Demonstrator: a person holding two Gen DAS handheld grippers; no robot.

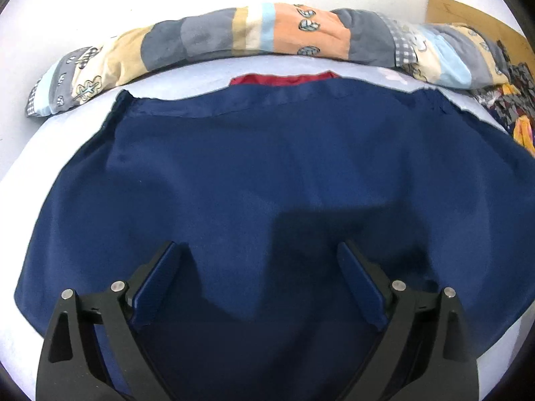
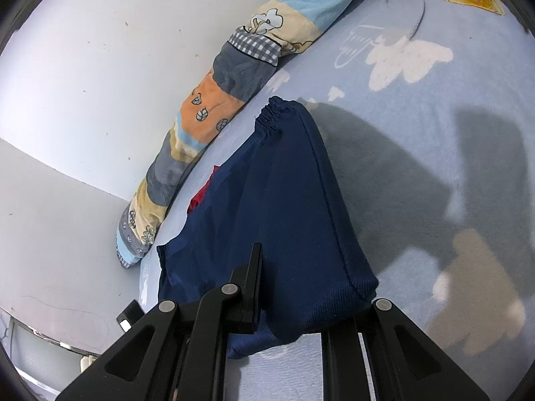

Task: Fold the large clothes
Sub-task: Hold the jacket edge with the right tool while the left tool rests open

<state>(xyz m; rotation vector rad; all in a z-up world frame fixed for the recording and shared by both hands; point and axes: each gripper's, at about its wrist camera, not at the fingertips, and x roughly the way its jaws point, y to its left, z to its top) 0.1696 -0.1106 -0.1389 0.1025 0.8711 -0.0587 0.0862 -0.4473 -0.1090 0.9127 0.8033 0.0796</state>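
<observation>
A large navy blue garment [image 1: 267,173] lies spread flat on the light blue sheet [image 1: 187,73]. A strip of red lining [image 1: 284,79] shows at its far edge. My left gripper [image 1: 260,267] hovers just over the garment's near part, open, with nothing pinched between its blue pads. In the right wrist view the navy garment [image 2: 294,200] runs away from me, an elastic cuff [image 2: 271,117] at its far end. My right gripper [image 2: 267,260] is shut on the near fold of this cloth, which drapes over and hides one finger.
A rolled patchwork quilt [image 1: 234,36] lies along the white wall [image 2: 100,83] behind the garment. Patterned cloth [image 1: 508,100] and a wooden board [image 1: 468,13] sit at the far right. The cloud-printed sheet [image 2: 434,133] stretches to the right, crossed by shadows.
</observation>
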